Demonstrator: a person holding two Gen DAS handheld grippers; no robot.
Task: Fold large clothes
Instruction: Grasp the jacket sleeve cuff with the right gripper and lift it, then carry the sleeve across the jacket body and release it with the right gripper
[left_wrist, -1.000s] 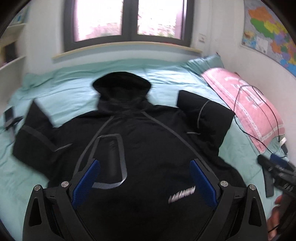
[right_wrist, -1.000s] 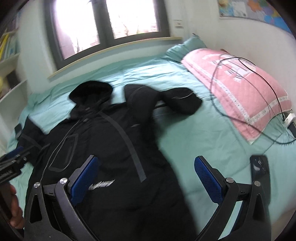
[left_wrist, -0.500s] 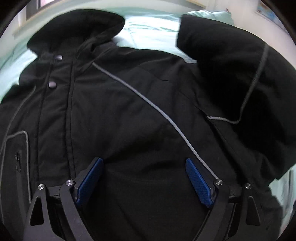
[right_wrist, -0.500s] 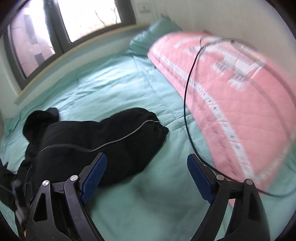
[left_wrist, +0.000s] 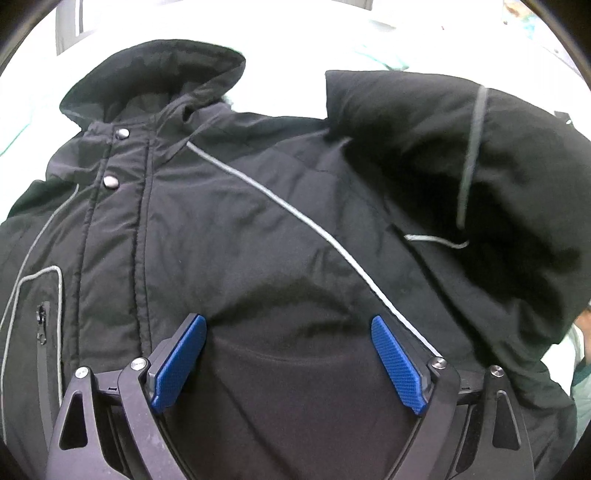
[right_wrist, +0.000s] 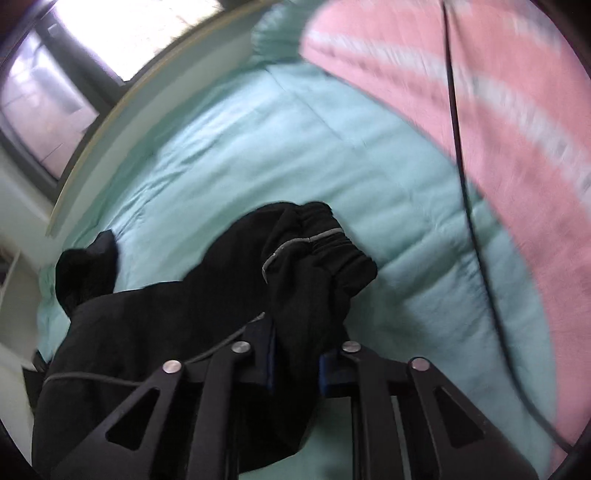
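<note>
A large black hooded jacket (left_wrist: 258, 236) with grey piping lies front-up on the bed. My left gripper (left_wrist: 288, 336) is open and presses low on the jacket's chest, its blue pads (left_wrist: 177, 362) spread wide on the fabric. The jacket's sleeve (left_wrist: 461, 177) lies bunched at the right. In the right wrist view my right gripper (right_wrist: 295, 354) is shut on that sleeve (right_wrist: 310, 273) just behind its elastic cuff (right_wrist: 332, 236), holding it a little above the bedsheet. The hood (right_wrist: 85, 269) shows far left.
A mint-green bedsheet (right_wrist: 295, 147) covers the bed. A pink pillow (right_wrist: 480, 110) with a black cable (right_wrist: 461, 147) across it lies at the right. A window (right_wrist: 55, 92) and its sill stand behind the bed.
My right gripper has moved forward onto the sleeve and shut on it near the cuff. My left gripper has stayed open and settled slightly lower on the jacket's chest.
</note>
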